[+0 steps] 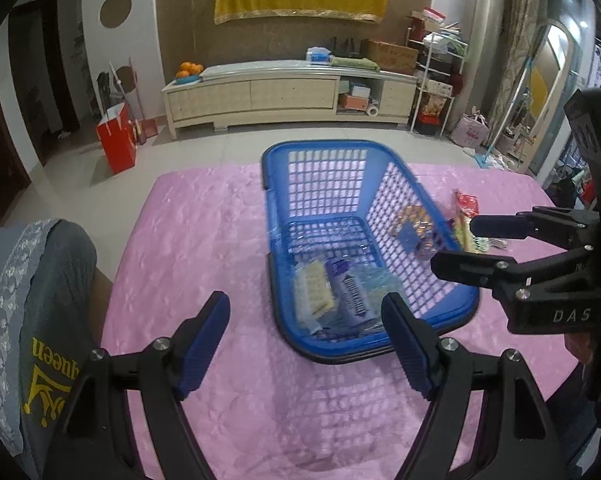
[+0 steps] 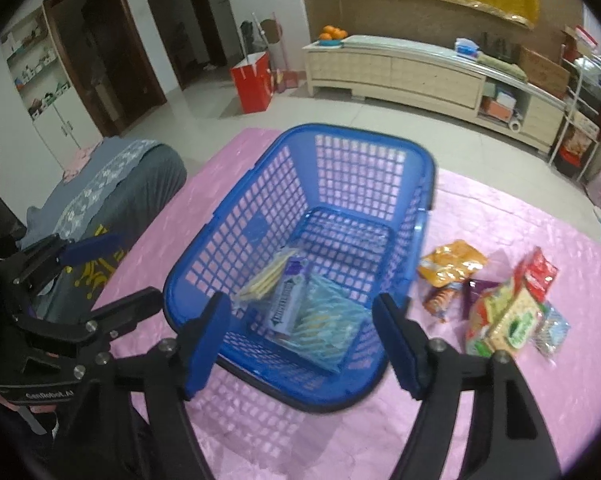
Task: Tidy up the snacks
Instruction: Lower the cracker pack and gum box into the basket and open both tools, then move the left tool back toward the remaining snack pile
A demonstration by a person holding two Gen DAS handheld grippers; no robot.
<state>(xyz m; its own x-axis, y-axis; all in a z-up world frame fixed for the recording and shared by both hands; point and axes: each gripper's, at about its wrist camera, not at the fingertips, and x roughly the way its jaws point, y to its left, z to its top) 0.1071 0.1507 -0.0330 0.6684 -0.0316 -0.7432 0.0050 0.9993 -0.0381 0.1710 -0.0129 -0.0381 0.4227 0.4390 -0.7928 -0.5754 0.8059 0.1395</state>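
On the pink tablecloth stands a blue plastic basket with three snack packets on its mesh floor. Beside it, on the cloth, lies a cluster of loose snack packets. Above the basket's near rim, the right gripper hangs with jaws spread and empty; the left gripper likewise gapes, holding nothing.

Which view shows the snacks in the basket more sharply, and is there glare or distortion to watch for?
Right wrist view: packets in the blue basket read fairly clearly, near rim slightly smeared, sheen on the pink cloth. Left wrist view: the same packets are motion-blurred. Both views: fisheye bends the cabinet and darkens the corners.
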